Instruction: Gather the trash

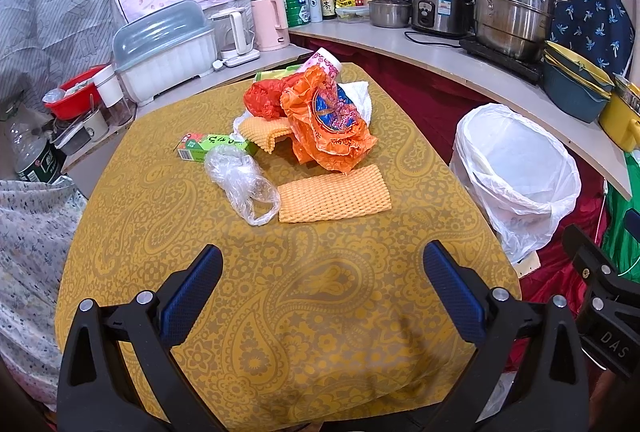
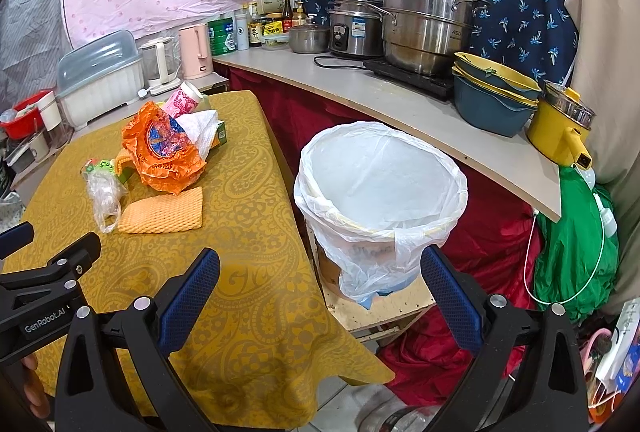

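A heap of trash lies mid-table on the yellow paisley cloth (image 1: 312, 312): an orange plastic bag (image 1: 326, 120), a clear plastic bag (image 1: 244, 180), two orange foam nets (image 1: 334, 194), a green carton (image 1: 200, 146), white tissue (image 1: 360, 96) and a pink patterned cup (image 1: 326, 62). To the right of the table stands a bin lined with a white bag (image 2: 380, 184). My left gripper (image 1: 322, 286) hovers open over the near table edge, short of the heap. My right gripper (image 2: 320, 290) is open too, between table edge and bin. Both hold nothing.
A curved counter (image 2: 400, 96) behind the bin carries steel pots (image 2: 428, 20), a rice cooker, stacked bowls (image 2: 492, 96) and a yellow pot. Kettles, bottles and a dish box (image 1: 164, 48) crowd the far-left shelf. Red cloth and a green bag (image 2: 572, 252) lie on the floor.
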A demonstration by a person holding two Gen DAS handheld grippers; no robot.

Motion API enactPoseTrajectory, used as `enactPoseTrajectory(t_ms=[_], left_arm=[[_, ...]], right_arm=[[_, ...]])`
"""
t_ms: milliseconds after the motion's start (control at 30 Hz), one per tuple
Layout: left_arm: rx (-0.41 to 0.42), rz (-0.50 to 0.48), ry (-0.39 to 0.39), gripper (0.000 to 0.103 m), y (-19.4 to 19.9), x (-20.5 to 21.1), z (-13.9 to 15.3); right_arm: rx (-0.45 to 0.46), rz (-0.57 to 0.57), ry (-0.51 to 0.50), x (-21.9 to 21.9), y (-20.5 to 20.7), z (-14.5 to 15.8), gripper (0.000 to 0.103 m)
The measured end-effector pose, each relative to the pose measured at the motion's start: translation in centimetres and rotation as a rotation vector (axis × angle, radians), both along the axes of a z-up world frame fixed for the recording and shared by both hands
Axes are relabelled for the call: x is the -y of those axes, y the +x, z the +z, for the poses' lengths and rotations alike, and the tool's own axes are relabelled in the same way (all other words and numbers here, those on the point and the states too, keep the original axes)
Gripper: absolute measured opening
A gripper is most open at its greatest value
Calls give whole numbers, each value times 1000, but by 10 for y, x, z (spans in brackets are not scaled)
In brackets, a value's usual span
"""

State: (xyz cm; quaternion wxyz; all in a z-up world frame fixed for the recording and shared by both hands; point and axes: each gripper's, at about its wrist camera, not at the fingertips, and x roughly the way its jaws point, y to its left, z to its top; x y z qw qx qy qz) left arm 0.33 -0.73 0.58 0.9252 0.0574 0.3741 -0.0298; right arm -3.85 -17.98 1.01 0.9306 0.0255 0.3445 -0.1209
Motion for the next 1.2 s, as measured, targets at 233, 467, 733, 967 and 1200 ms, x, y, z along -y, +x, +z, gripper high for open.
enactPoseTrajectory(t_ms=[233,467,733,967,1200], left_arm=[[2,-5,0,96,-3,1,0],[3,-3,0,96,-2,1,0],[1,-4,1,96,-2,1,0],[6,-14,-3,96,-4,2,-1],[11,-17,-4,96,-5,3,-1]], right_arm=[[-1,0,0,1,0,0,96],[0,0,2,2,0,0,96],[1,0,2,1,0,0,96],[0,-2,3,1,0,0,96],[0,-2,3,1,0,0,96]])
